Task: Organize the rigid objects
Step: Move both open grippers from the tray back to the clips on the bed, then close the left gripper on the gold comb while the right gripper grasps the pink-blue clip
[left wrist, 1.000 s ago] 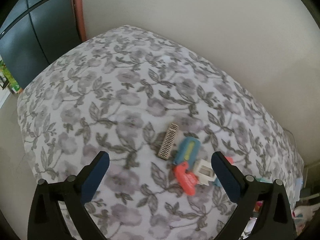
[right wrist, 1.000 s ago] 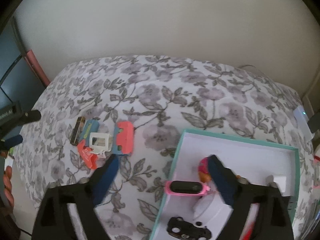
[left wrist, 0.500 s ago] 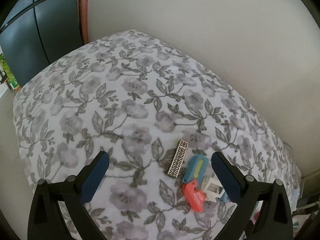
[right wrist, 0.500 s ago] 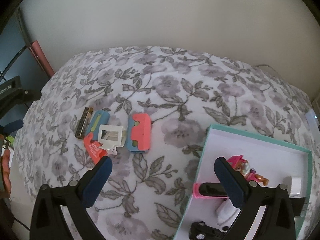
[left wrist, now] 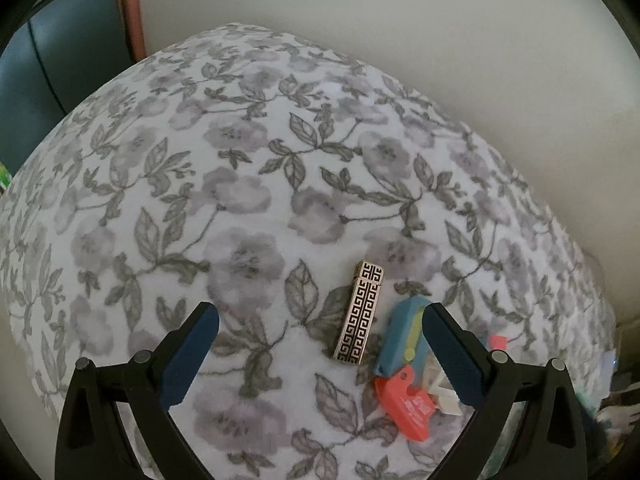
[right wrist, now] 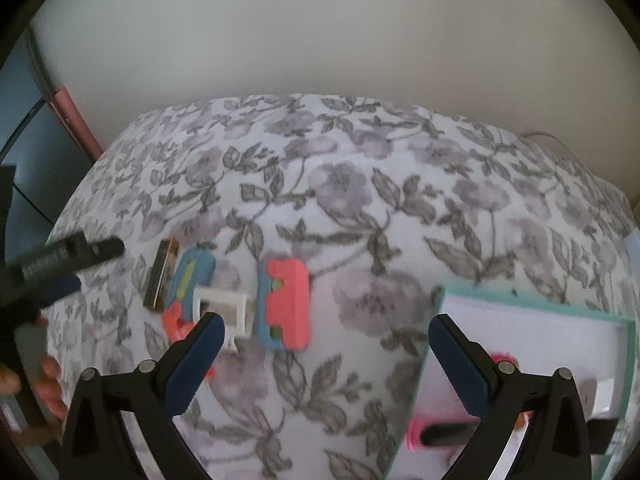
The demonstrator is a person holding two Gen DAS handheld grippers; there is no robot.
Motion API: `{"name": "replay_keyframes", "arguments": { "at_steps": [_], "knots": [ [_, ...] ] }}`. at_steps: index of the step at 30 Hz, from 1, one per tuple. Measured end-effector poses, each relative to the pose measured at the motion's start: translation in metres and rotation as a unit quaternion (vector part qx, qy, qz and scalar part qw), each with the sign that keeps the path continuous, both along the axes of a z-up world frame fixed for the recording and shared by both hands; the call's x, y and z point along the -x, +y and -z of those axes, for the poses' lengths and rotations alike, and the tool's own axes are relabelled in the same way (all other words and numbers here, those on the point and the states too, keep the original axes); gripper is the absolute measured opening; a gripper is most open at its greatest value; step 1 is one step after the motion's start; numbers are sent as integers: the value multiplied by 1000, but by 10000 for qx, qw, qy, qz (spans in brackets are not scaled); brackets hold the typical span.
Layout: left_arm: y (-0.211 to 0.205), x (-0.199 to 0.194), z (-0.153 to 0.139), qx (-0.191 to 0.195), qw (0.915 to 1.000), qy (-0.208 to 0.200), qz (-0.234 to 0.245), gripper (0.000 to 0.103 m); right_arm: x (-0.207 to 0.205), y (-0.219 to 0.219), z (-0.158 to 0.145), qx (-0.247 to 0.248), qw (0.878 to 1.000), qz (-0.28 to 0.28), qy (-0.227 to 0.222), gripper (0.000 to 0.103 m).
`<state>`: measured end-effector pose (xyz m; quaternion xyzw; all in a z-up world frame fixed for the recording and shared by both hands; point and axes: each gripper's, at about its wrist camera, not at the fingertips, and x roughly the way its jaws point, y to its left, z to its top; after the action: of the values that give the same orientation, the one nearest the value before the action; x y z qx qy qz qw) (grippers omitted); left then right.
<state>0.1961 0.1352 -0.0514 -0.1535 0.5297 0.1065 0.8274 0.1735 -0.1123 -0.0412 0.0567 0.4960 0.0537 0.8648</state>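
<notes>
A patterned black-and-cream bar [left wrist: 359, 316] lies on the floral cloth [left wrist: 240, 200], between the fingers of my open left gripper [left wrist: 320, 344]. Right of it sit a blue piece [left wrist: 404, 336] and a coral piece [left wrist: 406, 406]. In the right wrist view the same bar [right wrist: 161, 276], the blue piece [right wrist: 192, 274], a white frame [right wrist: 222, 312] and a blue-and-coral block [right wrist: 284, 304] lie in a cluster ahead and left of my open, empty right gripper [right wrist: 322, 348]. A teal-rimmed box [right wrist: 532, 304] at right holds a pink band [right wrist: 432, 434] and a pink toy [right wrist: 502, 360].
A pale wall stands close behind the cloth. A dark cabinet [left wrist: 48, 64] and a pink pole [left wrist: 128, 8] are at the far left. The left gripper [right wrist: 60, 264] and a hand [right wrist: 48, 384] show at the left edge of the right wrist view.
My left gripper has closed in on the patterned bar, which now lies between its fingers. My right gripper has swung left from over the box toward the cluster.
</notes>
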Motion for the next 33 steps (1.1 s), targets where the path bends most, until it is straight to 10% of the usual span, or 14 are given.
{"name": "replay_keyframes", "arguments": {
  "at_steps": [12,33],
  "knots": [
    [-1,-22,38,69,9998,196,72,91,-47,14,35,144,9990,105,408,101],
    [-21,-38,59,-502,9969,409,451,58,-40,33,63,610,9950,-383,691,65]
  ]
}}
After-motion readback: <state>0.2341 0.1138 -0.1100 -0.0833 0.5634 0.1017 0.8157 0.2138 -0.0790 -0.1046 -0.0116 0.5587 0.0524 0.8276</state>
